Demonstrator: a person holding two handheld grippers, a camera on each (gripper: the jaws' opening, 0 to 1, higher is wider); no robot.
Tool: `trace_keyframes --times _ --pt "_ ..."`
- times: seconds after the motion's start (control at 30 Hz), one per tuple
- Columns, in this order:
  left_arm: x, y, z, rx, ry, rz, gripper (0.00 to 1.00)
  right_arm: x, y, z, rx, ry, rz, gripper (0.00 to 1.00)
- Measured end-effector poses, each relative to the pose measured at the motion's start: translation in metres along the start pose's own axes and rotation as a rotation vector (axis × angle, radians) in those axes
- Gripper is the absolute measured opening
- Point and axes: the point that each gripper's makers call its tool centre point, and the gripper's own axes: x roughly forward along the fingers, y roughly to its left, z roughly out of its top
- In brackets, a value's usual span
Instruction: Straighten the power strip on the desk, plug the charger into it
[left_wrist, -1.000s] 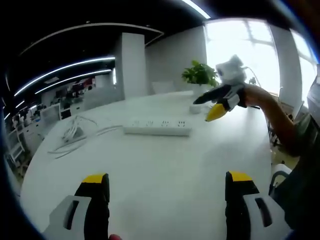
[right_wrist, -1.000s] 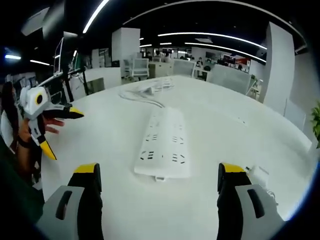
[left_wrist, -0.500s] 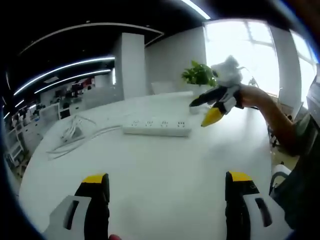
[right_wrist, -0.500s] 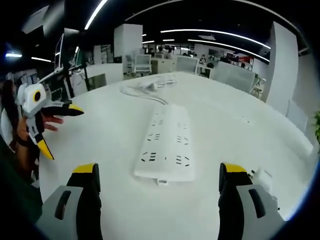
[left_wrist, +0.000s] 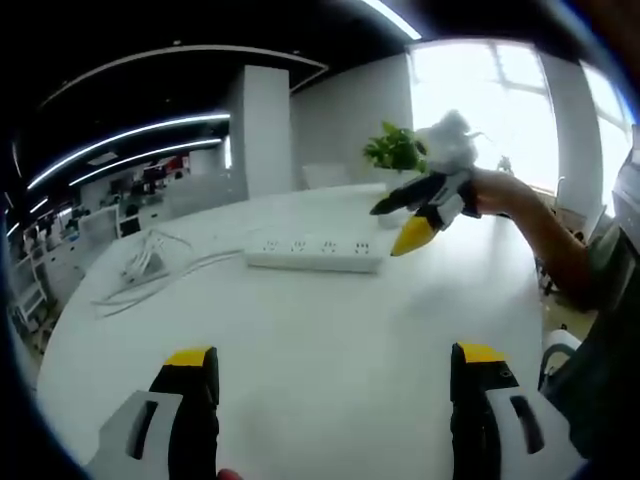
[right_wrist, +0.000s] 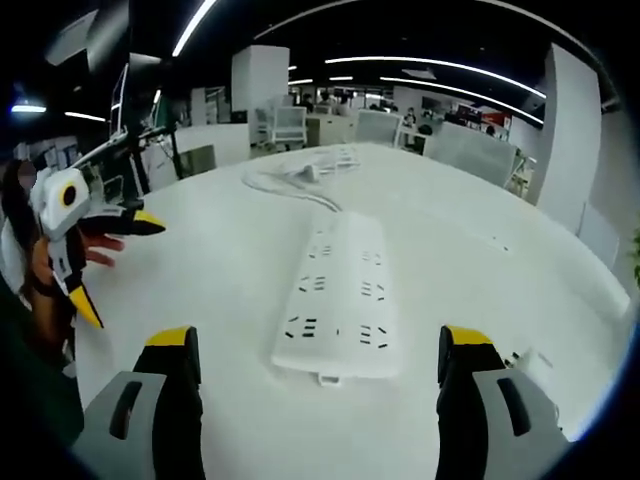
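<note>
White power strip (right_wrist: 337, 305) nearer right tongs (right_wrist: 317, 420) (spread), left tongs (left_wrist: 335, 420) spread, unmoved

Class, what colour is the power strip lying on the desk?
White. The power strip shows best in the right gripper view, lying on the equally white desk.

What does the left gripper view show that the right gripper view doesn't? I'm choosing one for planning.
Left gripper view: a potted plant and bright window behind the right gripper. Right gripper view: the left gripper at the desk's edge, with the strip's sockets seen close. Both: the white desk, power strip, its cable, and open jaws.
</note>
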Motion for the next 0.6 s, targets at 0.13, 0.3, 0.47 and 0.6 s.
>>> trace_keyframes --times 0.13,0.3,0.47,0.6 --pt "0.000 0.001 -0.001 -0.002 0.001 0.002 0.99 0.001 0.004 0.004 -0.006 -0.004 0.010 1.00" --pt "-0.002 0.001 -0.001 -0.001 -0.001 0.003 0.99 0.004 0.005 0.005 -0.012 -0.001 0.006 1.00" --pt "-0.003 0.001 -0.001 0.003 0.000 0.002 0.99 0.008 0.010 0.007 -0.017 0.007 0.021 1.00" --pt "-0.004 0.002 -0.003 -0.003 0.000 0.005 0.99 0.012 0.011 0.010 -0.017 0.009 0.023 1.00"
